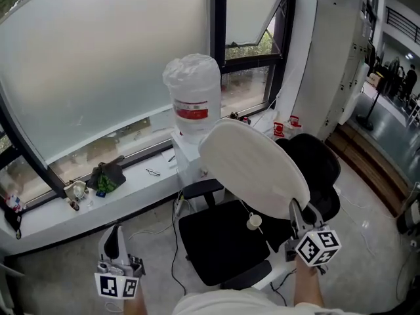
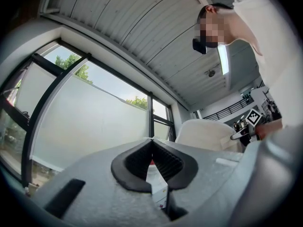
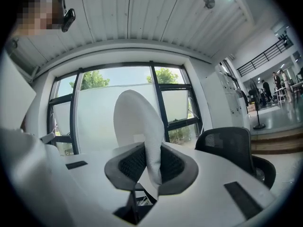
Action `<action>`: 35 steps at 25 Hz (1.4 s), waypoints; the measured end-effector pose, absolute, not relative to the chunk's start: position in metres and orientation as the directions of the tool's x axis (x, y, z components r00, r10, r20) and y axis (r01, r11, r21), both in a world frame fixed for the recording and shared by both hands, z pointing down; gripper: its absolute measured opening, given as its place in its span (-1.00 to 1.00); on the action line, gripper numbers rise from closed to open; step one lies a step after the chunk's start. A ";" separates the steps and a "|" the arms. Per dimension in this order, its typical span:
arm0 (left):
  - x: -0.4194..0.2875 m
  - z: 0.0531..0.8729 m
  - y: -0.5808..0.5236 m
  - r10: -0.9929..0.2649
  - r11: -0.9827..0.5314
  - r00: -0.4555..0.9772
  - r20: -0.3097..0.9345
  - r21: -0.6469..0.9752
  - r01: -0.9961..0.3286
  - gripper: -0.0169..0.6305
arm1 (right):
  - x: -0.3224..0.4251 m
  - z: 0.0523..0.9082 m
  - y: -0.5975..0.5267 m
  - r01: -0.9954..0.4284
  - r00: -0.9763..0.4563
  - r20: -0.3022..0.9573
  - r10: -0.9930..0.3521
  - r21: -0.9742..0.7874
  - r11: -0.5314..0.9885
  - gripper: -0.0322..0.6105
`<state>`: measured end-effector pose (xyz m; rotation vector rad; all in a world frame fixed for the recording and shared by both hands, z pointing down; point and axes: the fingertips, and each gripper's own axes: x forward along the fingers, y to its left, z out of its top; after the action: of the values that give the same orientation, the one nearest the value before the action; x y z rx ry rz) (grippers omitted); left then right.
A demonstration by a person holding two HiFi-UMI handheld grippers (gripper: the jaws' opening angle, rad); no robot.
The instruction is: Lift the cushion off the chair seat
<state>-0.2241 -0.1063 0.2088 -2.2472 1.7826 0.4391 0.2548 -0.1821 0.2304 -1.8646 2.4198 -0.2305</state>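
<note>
The white round cushion (image 1: 252, 166) hangs tilted in the air above the black chair seat (image 1: 216, 241), clear of it. My right gripper (image 1: 297, 210) is shut on the cushion's near edge. In the right gripper view the cushion (image 3: 135, 117) stands edge-on, and that gripper (image 3: 152, 148) pinches its rim between the pads. A small white tag (image 1: 254, 222) dangles under the cushion. My left gripper (image 1: 115, 236) is low on the left, over the floor and away from the chair. Its jaws (image 2: 152, 142) are shut, tips touching, with nothing between them. The cushion (image 2: 208, 134) shows to their right.
A large water bottle (image 1: 192, 97) stands on a white stand behind the chair. The mesh backrest (image 1: 318, 166) is to the right. A windowsill (image 1: 125, 182) with small items runs along the window. Cables (image 1: 172, 241) lie on the floor left of the seat.
</note>
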 end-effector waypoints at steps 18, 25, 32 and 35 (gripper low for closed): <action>-0.232 0.228 -0.069 -0.941 -0.135 0.128 -0.312 0.002 -0.991 -0.90 | 0.291 0.262 -0.137 -0.982 -0.109 0.081 -0.991 -0.162 0.095 -0.72; -0.228 0.228 -0.052 -0.943 -0.133 0.128 -0.308 -0.003 -0.991 -0.90 | 0.281 0.261 -0.131 -0.979 -0.140 0.071 -0.988 -0.158 0.127 -0.71; -0.228 0.233 -0.040 -0.948 -0.129 0.124 -0.293 -0.002 -0.992 -0.90 | 0.266 0.264 -0.127 -0.973 -0.174 0.070 -0.982 -0.167 0.161 -0.71; -0.230 0.234 -0.036 -0.949 -0.125 0.120 -0.293 -0.004 -0.992 -0.90 | 0.263 0.265 -0.126 -0.972 -0.181 0.068 -0.981 -0.163 0.168 -0.71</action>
<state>-0.2301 -0.0363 0.2337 -2.1933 1.9340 0.3246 0.2628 -0.1262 0.2646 -1.9756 2.3595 -0.2612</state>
